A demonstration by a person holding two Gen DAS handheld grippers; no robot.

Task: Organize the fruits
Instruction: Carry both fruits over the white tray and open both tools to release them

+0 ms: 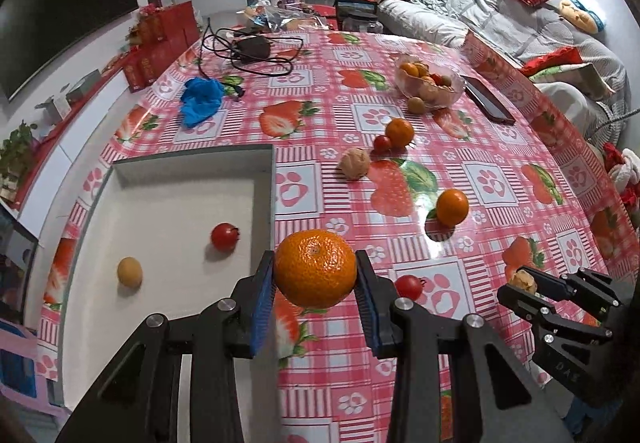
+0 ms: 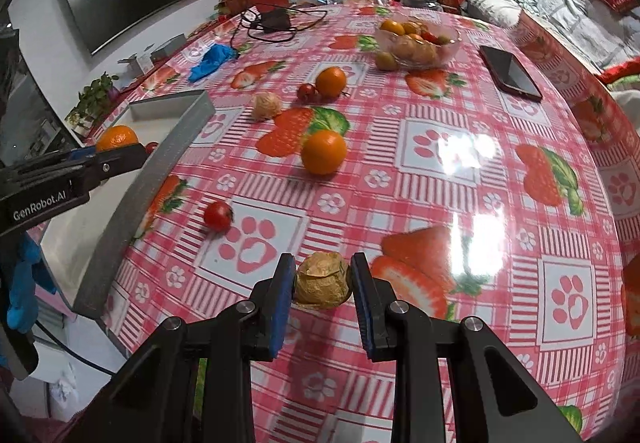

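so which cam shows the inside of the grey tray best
The left wrist view: it looks down into the tray, showing the cherry tomato and yellow fruit inside. The right wrist view catches mostly its outer wall, the interior largely hidden.

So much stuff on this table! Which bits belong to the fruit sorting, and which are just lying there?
Part of the job:
- big orange tangerine in left gripper
- papery husked fruit in right gripper
- shallow grey tray
- loose red cherry tomato

Just lying about:
- crumpled blue glove
- dark smartphone
- black cables
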